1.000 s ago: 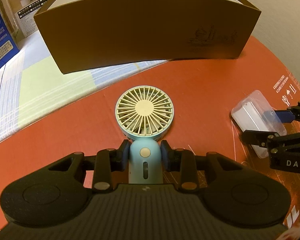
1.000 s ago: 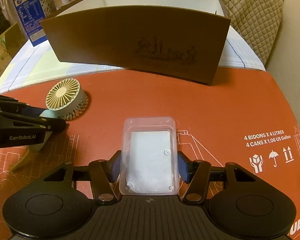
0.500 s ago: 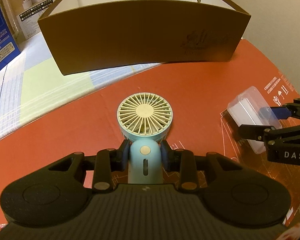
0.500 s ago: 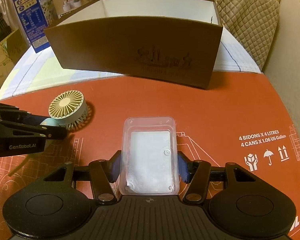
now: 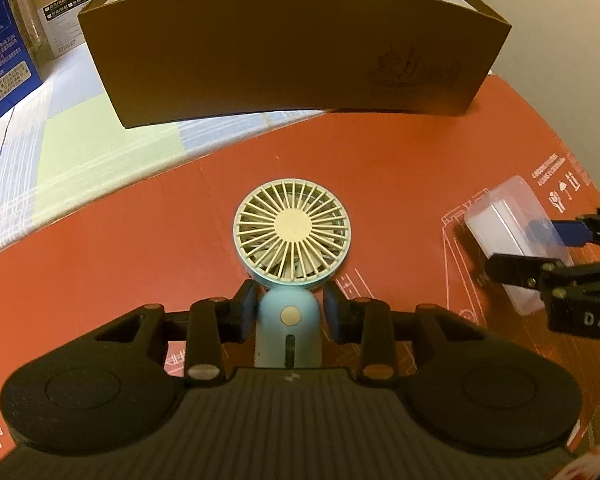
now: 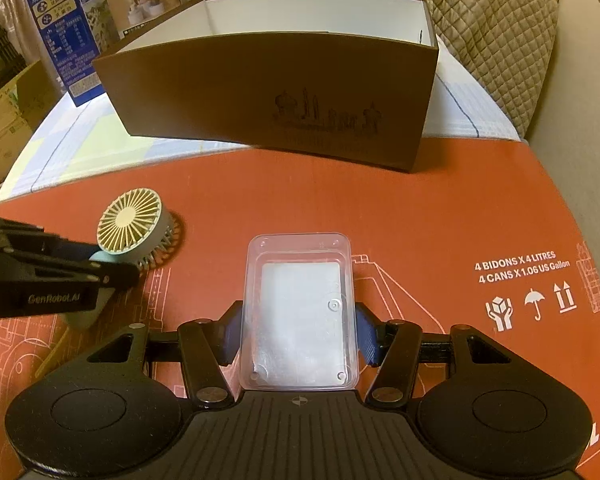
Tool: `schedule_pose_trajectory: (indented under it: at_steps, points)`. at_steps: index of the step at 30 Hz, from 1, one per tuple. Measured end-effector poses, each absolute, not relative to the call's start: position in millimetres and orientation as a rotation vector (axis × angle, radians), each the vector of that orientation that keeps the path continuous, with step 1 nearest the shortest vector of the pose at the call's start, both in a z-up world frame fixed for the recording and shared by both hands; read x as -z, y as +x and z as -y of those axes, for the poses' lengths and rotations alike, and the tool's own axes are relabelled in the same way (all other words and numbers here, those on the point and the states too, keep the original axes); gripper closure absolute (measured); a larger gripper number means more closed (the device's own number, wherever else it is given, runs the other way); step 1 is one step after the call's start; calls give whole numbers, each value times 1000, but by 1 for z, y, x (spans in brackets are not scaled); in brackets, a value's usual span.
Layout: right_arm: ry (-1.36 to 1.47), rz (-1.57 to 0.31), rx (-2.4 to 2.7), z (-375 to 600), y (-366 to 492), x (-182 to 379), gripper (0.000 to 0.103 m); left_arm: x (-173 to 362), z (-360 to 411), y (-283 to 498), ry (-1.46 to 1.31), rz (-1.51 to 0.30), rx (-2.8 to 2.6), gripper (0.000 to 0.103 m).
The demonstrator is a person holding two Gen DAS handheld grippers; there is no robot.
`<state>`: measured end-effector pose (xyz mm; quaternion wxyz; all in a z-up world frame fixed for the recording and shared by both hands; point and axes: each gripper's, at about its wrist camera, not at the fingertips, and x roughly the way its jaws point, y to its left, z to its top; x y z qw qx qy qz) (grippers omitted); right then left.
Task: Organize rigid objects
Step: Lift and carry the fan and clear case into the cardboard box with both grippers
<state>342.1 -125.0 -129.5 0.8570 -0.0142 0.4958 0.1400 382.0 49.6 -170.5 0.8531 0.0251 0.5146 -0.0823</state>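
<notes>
Nothing was boxed yet: left gripper (image 5: 289, 310) held the fan (image 5: 292, 236), jaws just easing, right gripper (image 6: 298, 330) clamped the case (image 6: 300, 312), box (image 6: 284, 92) empty-looking.

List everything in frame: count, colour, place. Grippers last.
handheld fan: 1, pale blue handle, cream grille, on the red cardboard, handle between the left gripper's pads.
clear plastic case: 1, transparent with a white insert, on the red cardboard, between the right gripper's pads.
brown box: 1, brown outside, white inside, open top, behind both items.
red cardboard: 1 sheet, red with white print, under the fan and case.
checked cloth: 1, pale blue and green, under the cardboard and box.
blue carton: 1, back left.
quilted cushion: 1, beige, back right.
left gripper: 1, black with blue pads, jaws just opened slightly around the fan handle.
right gripper: 1, black with blue pads, closed on the case.
</notes>
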Motion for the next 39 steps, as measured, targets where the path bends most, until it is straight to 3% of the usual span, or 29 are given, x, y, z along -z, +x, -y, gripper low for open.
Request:
schedule_pose_trajectory:
  at_steps: [22,39]
  points:
    - [-23,-999,-300,123,336,116,50,140,-58,369,45,-999,169,75]
    - [12,-915,-363,111,353,74,50,67,-64,374,17,-868,199,75]
